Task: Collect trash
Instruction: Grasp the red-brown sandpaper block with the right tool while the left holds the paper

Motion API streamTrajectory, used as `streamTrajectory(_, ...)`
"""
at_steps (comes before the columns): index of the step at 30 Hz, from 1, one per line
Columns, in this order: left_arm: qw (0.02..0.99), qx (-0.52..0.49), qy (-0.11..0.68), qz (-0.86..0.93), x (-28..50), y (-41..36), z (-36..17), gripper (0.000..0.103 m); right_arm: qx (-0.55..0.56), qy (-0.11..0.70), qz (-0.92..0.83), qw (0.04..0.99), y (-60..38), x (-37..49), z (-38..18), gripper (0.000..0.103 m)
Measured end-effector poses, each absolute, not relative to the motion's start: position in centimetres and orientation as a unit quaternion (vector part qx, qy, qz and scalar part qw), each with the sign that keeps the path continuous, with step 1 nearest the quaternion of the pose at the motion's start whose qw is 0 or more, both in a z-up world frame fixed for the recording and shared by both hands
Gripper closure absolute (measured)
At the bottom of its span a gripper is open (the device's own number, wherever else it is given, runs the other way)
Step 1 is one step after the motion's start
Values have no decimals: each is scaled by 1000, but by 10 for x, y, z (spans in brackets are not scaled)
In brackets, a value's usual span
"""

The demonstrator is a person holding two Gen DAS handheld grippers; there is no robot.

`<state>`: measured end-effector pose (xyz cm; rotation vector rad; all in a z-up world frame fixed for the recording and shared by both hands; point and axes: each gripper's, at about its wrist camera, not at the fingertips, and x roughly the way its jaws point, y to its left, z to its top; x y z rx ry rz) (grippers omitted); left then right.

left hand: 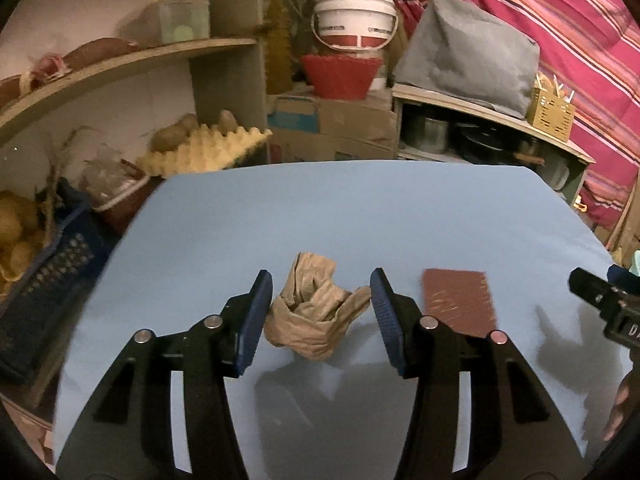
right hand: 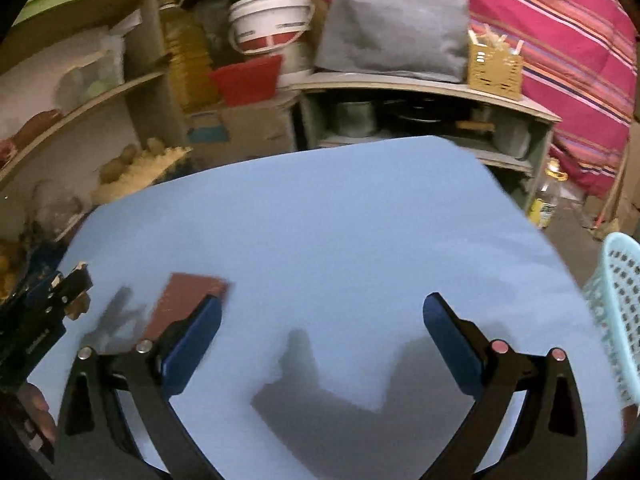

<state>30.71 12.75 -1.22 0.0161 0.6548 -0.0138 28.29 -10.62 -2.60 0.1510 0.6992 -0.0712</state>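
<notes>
Straddling a crumpled brown paper wad [left hand: 316,312], the left gripper [left hand: 322,316] has its blue pads spread wide on either side; the paper sits between them on the light blue surface [left hand: 360,216], its right flap reaching close to the right pad, though whether either pad touches it cannot be told. Just to the right of that gripper lies a flat reddish-brown rectangular piece [left hand: 458,300], flat on the surface. The right gripper [right hand: 322,344] is also wide apart and holds nothing, hovering over bare blue cloth with the reddish-brown piece partly behind its left finger [right hand: 192,332]. At the right edge of the right wrist view stands a pale turquoise perforated basket [right hand: 618,304], beside the surface. Behind, shelves carry a white bucket [left hand: 354,20] and an egg tray [left hand: 204,148].
</notes>
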Motion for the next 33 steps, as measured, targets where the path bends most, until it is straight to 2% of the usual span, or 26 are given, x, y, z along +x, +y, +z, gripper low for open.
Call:
streamTrajectory(6, 953, 10, 303, 11, 293, 170, 0, 53, 10, 348, -34, 937, -40, 288, -37, 4)
streamTrajectory(13, 953, -22, 300, 38, 289, 221, 5, 53, -2, 380, -47, 924, -2, 309, -43, 4)
streamTrajectory(28, 954, -36, 292, 50, 289, 231, 10, 52, 10, 447, -62, 892, 2, 336, -72, 5)
streamTrajectory(30, 955, -36, 290, 49, 288, 229, 11, 52, 7, 445, -58, 894, 2, 336, -72, 6)
streamTrajectory(32, 955, -36, 290, 48, 288, 228, 11, 52, 7, 443, -51, 895, 0, 335, -72, 11)
streamTrajectory(33, 955, -35, 290, 49, 288, 227, 10, 52, 10, 442, -46, 896, -1, 335, -72, 18)
